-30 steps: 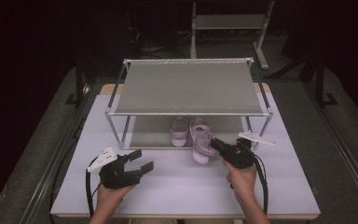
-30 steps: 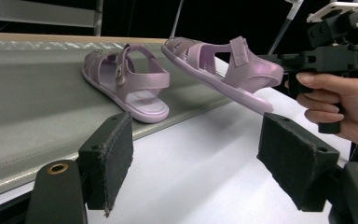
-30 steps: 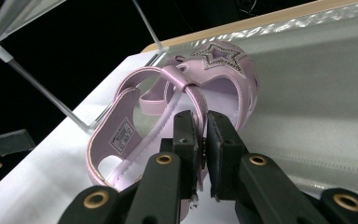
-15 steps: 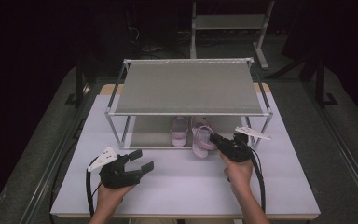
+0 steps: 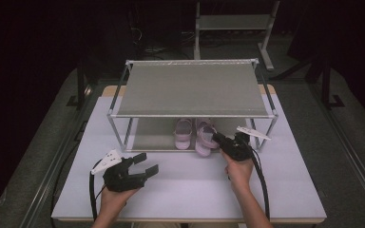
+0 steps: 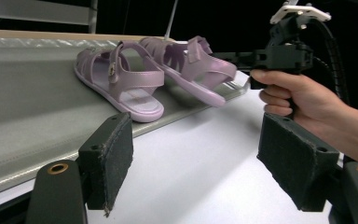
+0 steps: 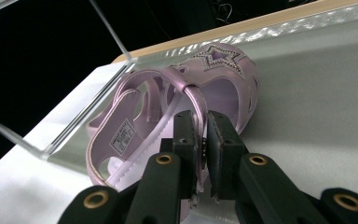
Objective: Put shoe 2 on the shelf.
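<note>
Right hand-held gripper (image 7: 200, 140) pinches sandal (image 7: 177, 121) strap (heel overhangs shelf (image 7: 317, 93)); slide it level. Left hand-held gripper (image 5: 142, 164) wide.

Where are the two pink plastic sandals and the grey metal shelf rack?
Left pink plastic sandal (image 5: 183, 133), high view, its straps.
Right pink plastic sandal (image 7: 223, 91), right gripper view, its inner toe part.
Grey metal shelf rack (image 5: 190, 88), high view, its top shelf.
</note>
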`<state>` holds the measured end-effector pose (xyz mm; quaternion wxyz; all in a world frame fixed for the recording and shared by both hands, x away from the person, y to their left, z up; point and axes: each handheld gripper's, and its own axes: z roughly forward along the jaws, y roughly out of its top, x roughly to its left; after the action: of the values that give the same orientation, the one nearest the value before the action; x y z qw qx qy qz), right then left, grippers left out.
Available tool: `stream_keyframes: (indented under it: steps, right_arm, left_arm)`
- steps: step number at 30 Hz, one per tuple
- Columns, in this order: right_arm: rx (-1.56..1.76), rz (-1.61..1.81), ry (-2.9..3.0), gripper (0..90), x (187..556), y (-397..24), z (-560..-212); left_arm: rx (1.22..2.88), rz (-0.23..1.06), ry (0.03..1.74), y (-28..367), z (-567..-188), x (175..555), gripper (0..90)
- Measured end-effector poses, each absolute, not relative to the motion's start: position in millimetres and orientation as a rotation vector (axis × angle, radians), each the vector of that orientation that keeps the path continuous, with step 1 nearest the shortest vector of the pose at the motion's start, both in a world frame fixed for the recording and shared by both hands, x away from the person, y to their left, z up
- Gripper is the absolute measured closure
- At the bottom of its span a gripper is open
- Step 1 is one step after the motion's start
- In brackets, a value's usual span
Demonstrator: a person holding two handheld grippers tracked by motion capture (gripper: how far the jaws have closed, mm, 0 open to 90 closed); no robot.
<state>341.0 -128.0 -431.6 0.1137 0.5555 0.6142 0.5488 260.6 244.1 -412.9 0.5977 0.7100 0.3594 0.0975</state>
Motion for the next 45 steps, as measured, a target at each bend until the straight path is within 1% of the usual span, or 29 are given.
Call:
stream_keyframes:
  steps: [10, 21, 38, 40, 45]
  right_arm:
    - [1.613, 1.557, 1.796, 82.2, 360, -122, -435]
    - [1.604, 1.527, 1.803, 82.2, 371, -122, -439]
    - [1.575, 1.460, 1.863, 81.3, 376, -117, -443]
    - [1.584, 1.468, 1.858, 80.7, 376, -118, -443]
    - [1.602, 1.537, 1.836, 73.4, 375, -116, -443]
  left_arm:
    - [1.649, 0.225, 0.829, 244, -412, 261, 26.2]
    - [1.647, 0.220, 0.825, 242, -412, 262, 26.2]
    - [1.641, 0.220, 0.824, 243, -411, 262, 26.2]
    - [1.642, 0.219, 0.823, 243, -411, 262, 26.2]
    - [1.639, 0.218, 0.826, 243, -411, 262, 26.2]
